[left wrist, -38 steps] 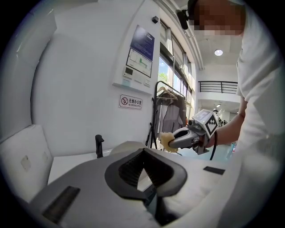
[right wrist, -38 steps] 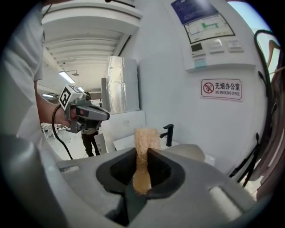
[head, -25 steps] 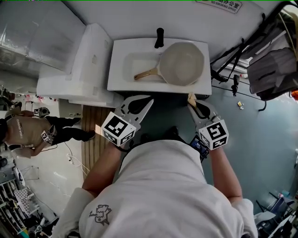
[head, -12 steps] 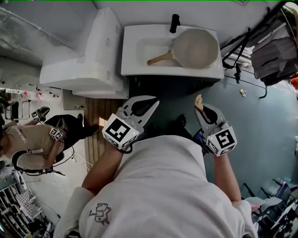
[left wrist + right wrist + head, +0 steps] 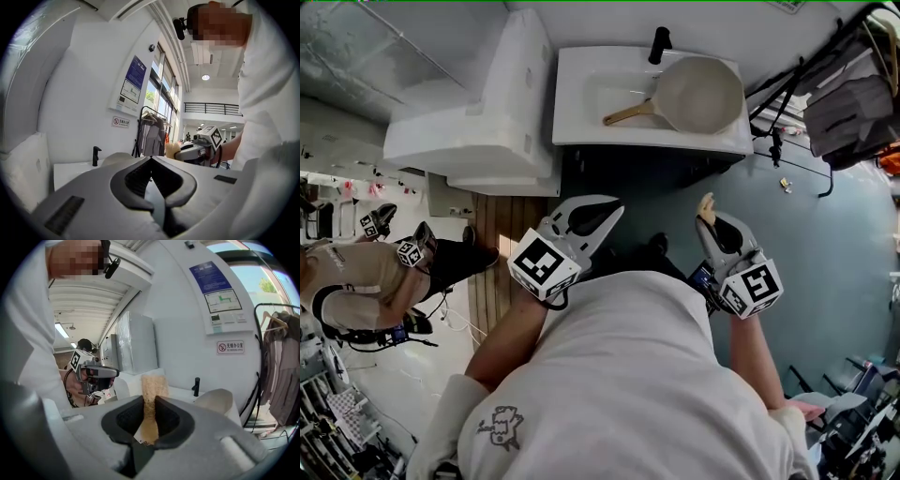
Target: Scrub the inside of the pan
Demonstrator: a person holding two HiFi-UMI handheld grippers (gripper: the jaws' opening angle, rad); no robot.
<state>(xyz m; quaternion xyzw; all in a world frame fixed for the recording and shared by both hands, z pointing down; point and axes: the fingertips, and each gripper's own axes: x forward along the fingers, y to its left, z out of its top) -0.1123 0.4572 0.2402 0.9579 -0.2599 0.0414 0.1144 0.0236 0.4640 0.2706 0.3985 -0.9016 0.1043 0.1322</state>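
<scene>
A cream pan [image 5: 701, 94] with a wooden handle [image 5: 628, 114] lies in the white sink [image 5: 581, 131], below a black faucet [image 5: 659, 44]. Both grippers hover short of the sink's front edge, apart from it. My left gripper [image 5: 609, 208] is shut with nothing in it; its jaws meet in the left gripper view [image 5: 151, 160]. My right gripper [image 5: 706, 211] is shut on a tan sponge [image 5: 706, 200]. In the right gripper view the sponge [image 5: 153, 387] sticks up between the pads, with the pan [image 5: 216, 401] beyond.
A large white block [image 5: 478, 122] stands left of the sink. Another person [image 5: 356, 281] with grippers crouches at the far left. A clothes rack with dark garments [image 5: 853, 103] and cables stands at the right. Wooden slats [image 5: 492, 253] lie on the floor.
The sink and pan have slid up and to the right in the head view, and the gap between them and both grippers has widened. The sponge stays in the right gripper.
</scene>
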